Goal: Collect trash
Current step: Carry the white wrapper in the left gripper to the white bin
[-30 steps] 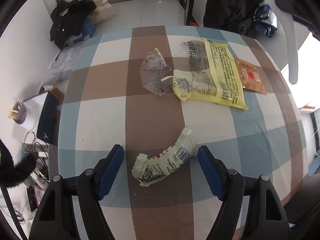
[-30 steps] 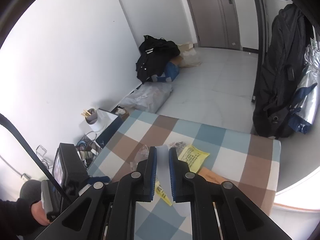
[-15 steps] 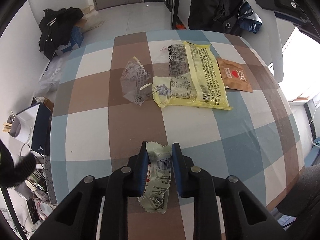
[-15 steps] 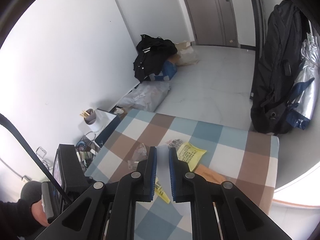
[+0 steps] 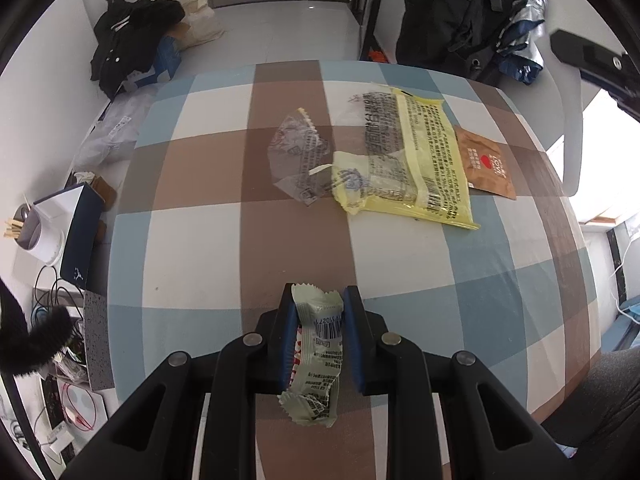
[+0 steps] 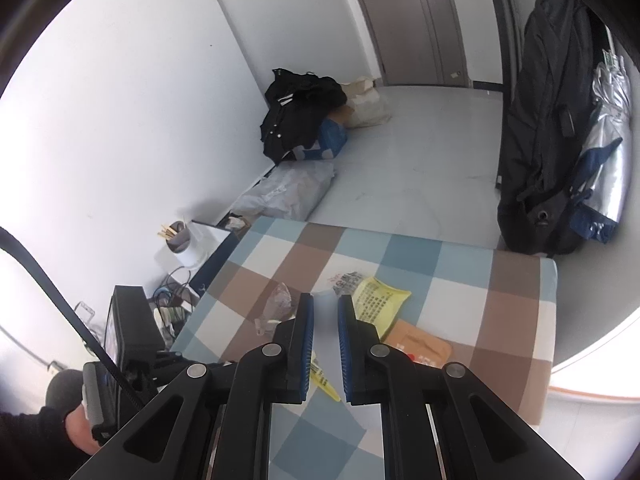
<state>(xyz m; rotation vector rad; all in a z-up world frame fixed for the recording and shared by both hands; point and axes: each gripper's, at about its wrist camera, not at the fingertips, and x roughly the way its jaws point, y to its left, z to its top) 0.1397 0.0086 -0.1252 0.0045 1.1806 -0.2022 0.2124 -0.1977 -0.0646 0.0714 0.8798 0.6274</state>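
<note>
One pale green snack wrapper [image 5: 318,344] pinched between the blue pads of the left tongs [image 5: 318,312], nearly closed, just above the near edge of the checked counter [image 5: 192,240]. Right tongs [image 6: 323,332] nearly shut as well, with only a blurred whitish patch showing in the gap; cannot tell if anything is held. Three more pieces lying farther off: clear wrapper [image 5: 300,160], yellow packet [image 5: 416,168], brown sachet [image 5: 486,166]. Best to keep the squeeze steady, lift straight up, and mind the loose crinkled tail hanging below the pads.
</note>
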